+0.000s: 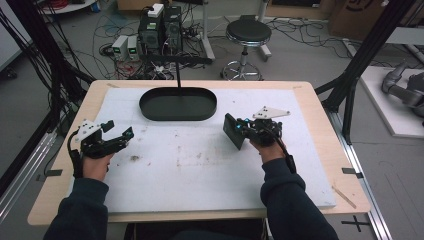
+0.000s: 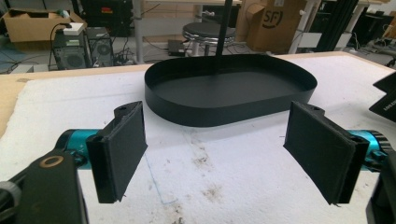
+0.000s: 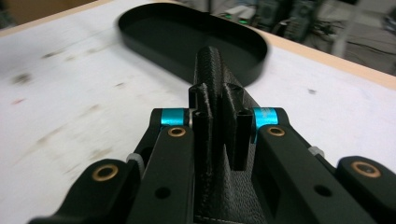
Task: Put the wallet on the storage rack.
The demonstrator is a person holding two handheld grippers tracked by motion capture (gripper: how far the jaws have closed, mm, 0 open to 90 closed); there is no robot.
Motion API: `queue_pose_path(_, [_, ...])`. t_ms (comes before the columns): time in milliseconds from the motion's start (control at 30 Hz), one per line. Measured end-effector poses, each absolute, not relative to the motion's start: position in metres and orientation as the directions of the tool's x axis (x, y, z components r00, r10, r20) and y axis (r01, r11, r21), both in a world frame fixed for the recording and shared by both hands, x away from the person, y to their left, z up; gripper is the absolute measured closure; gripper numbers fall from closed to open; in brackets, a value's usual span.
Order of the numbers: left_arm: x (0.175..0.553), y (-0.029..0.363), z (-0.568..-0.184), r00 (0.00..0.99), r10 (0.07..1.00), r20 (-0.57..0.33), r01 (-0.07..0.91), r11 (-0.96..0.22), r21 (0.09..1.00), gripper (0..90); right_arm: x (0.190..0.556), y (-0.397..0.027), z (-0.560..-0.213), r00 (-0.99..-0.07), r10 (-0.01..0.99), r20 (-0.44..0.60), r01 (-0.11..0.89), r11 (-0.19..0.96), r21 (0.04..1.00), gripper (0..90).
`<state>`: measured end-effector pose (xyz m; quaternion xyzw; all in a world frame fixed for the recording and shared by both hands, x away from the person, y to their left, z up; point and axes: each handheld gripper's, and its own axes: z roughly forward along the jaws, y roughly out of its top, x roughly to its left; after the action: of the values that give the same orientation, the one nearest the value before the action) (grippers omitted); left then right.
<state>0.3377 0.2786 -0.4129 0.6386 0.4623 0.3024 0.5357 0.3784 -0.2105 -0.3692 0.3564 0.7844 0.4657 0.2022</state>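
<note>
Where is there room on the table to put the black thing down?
The black tray is empty inside. The white mat lies bare between the left gripper and the right gripper, which holds the black wallet.

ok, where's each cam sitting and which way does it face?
High view: above the person's side, looking forward and down on the table; both forearms show.
Left gripper view: on the left hand-held gripper, facing the tray; open jaws.
Right gripper view: on the right hand-held gripper, jaws shut on a wallet.
All three share the tray.
</note>
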Motion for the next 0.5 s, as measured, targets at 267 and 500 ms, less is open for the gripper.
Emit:
queue_pose_path(267, [0.338,0.279,-0.413,0.388,0.915,-0.113,0.267,0.005,0.964,20.4,0.408,-0.235,-0.381,-0.570,0.793,0.213,0.484,0.115,0.867,76.9])
queue_pose_path(500, [0.338,0.279,-0.413,0.390,0.914,-0.114,0.267,0.006,0.964,20.5,0.402,-0.231,-0.378,-0.556,0.811,0.183,0.469,0.124,0.874,49.3])
